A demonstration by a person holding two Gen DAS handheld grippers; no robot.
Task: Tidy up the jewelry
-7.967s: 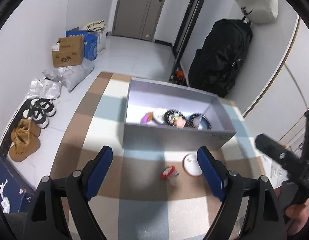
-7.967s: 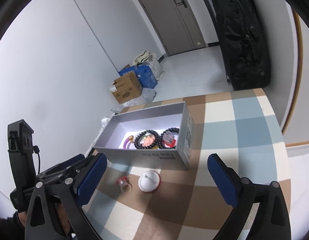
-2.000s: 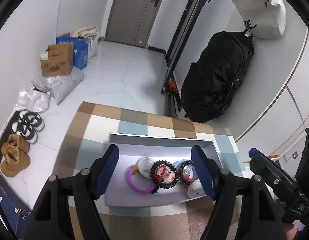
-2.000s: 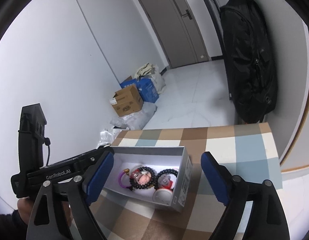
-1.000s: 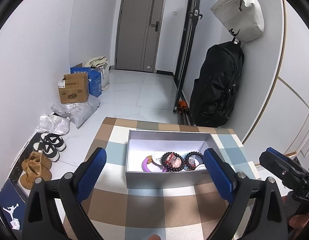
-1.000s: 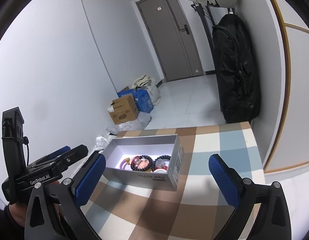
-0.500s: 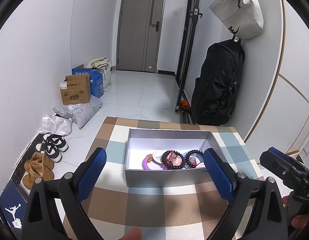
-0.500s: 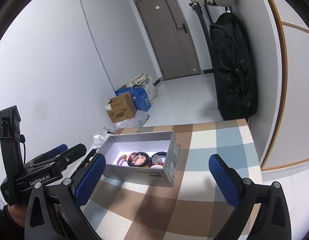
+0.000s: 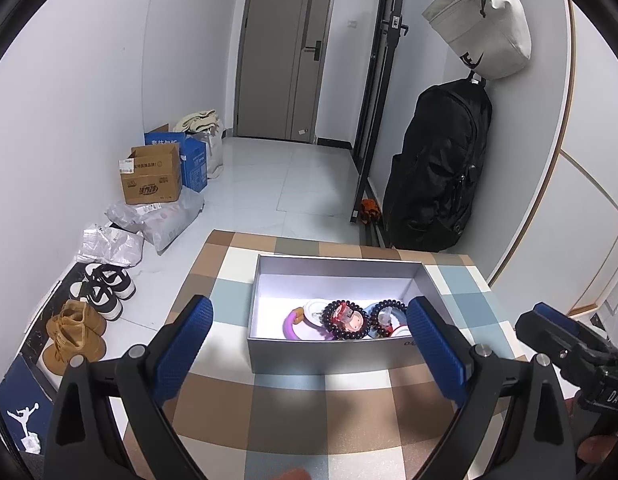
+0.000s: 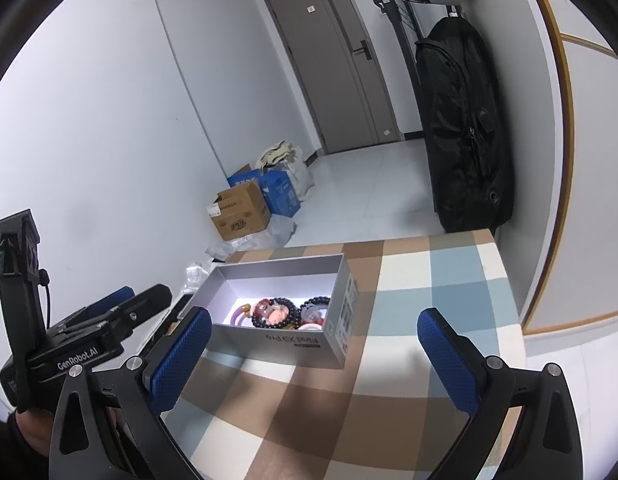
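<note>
Left gripper point(image 9: 309, 350) was held above the checked tablecloth point(image 9: 309, 408), jaws spread wide, nothing between them. Right gripper point(image 10: 313, 354) was the same: jaws wide apart, empty. Each gripper showed in the other's view; the left one's body read "GenRobot.AI" in the right wrist view, the right one's body showed "DAS", partly cut off.

Grey box point(image 9: 329, 358) sat open on the table, lid off, just ahead of both grippers. Its near side read "Find X9 Pro" upside down in the right wrist view; the end-panel label was too small to read. The jewelry lay inside, bunched at the near-right end: purple ring point(image 9: 289, 326), dark bead bracelet point(image 9: 346, 320) around a red-pink charm, second bead bracelet point(image 9: 389, 316), and a white round piece point(image 9: 315, 307).

On the floor left: brown carton point(image 9: 151, 180) with unreadable print, blue box point(image 9: 193, 158), shoes point(image 9: 103, 290), and a blue box with white Jumpman logo point(image 9: 23, 418). Black bag point(image 9: 437, 168) stood by the wall, beige bag point(image 9: 481, 26) hanging above it with a partial black logo.
</note>
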